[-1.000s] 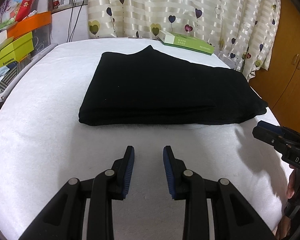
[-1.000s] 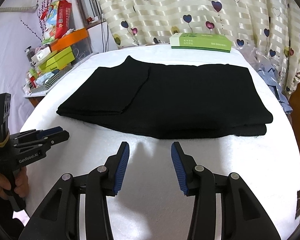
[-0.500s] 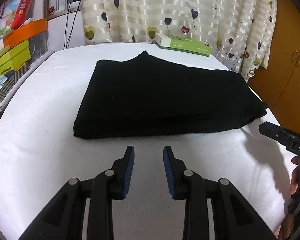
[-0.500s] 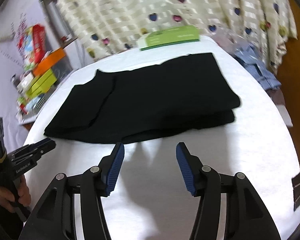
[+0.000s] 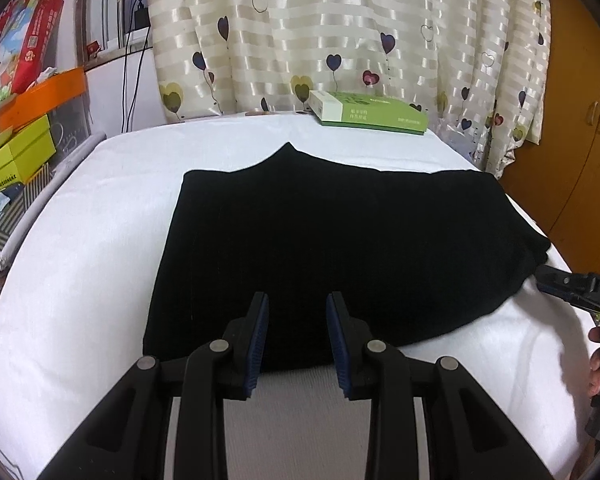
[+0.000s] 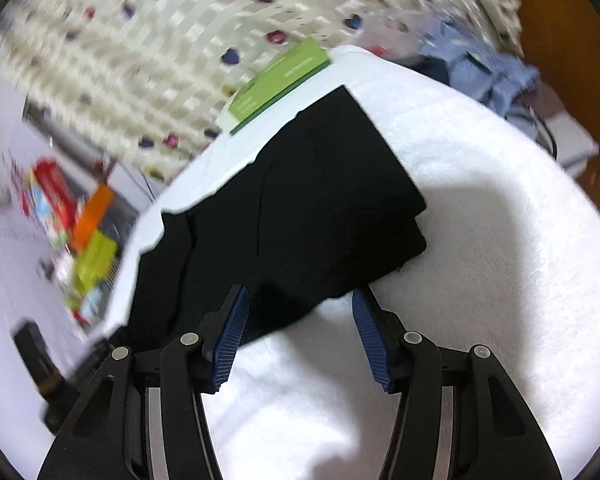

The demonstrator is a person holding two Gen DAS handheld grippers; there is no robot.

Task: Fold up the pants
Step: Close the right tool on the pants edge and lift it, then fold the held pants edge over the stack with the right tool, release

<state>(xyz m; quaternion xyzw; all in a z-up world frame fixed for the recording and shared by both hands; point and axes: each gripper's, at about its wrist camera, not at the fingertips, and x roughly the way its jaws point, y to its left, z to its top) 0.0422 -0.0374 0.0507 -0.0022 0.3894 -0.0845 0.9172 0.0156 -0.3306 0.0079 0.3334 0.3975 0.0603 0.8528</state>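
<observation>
Two tools are in your hands, both aimed down at the black pants [image 5: 340, 248], which lie folded flat in the middle of the white-covered worktop [image 5: 80, 260]. Your left tool [image 5: 296, 338] has its blue pads parted by a moderate gap with nothing between them; its tips hang over the pants' near edge, and whether they touch the cloth cannot be told. Your right tool [image 6: 300, 338] sits at the pants' right end, rolled so the whole scene tilts in its view. Its jaws have just been opening and now stand spread wide, empty, with the near corner of the pants in front of the gap. In the left wrist view the right tool's black tip shows just beside the pants' right edge. Beyond the pants, at the far edge of the worktop, a green box [image 5: 368, 114] lies against the heart-patterned curtain [image 5: 340, 32].
</observation>
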